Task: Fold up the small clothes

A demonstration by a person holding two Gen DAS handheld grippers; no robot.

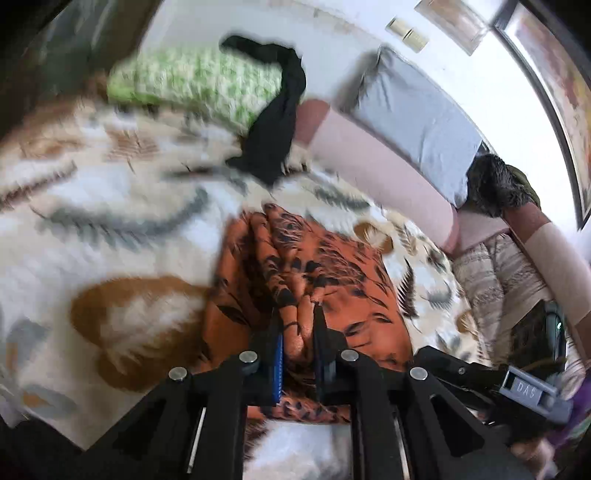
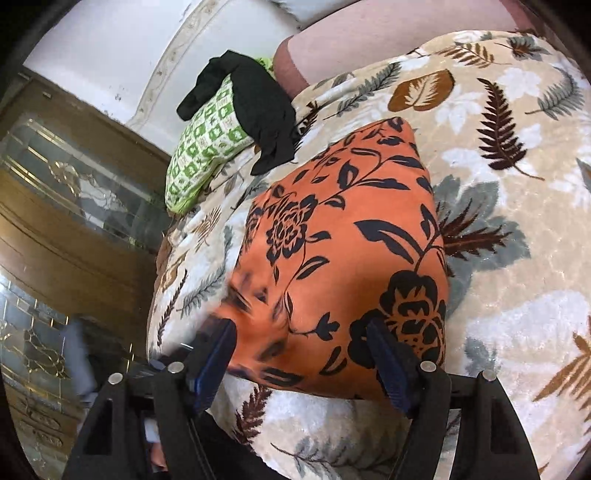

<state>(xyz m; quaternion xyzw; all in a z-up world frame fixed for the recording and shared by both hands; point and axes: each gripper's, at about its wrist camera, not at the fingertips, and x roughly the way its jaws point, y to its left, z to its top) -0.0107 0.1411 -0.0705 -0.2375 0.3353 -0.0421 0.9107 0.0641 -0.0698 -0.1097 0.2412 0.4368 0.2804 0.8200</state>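
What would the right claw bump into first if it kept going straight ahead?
Most likely the orange flowered cloth. The right claw is open, and the cloth lies between its fingers and straight ahead on the leaf-print blanket. Depth is hard to judge here.

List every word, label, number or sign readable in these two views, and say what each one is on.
"DAS": raised letters on the grey clip-like part at the lower right of the left wrist view; the last letter is soft and could be a 5.
Green and white patterned pillow: block shapes only, no letters that can be read.
Framed pictures on the wall: too blurred to tell whether they carry text.
Nothing else readable.
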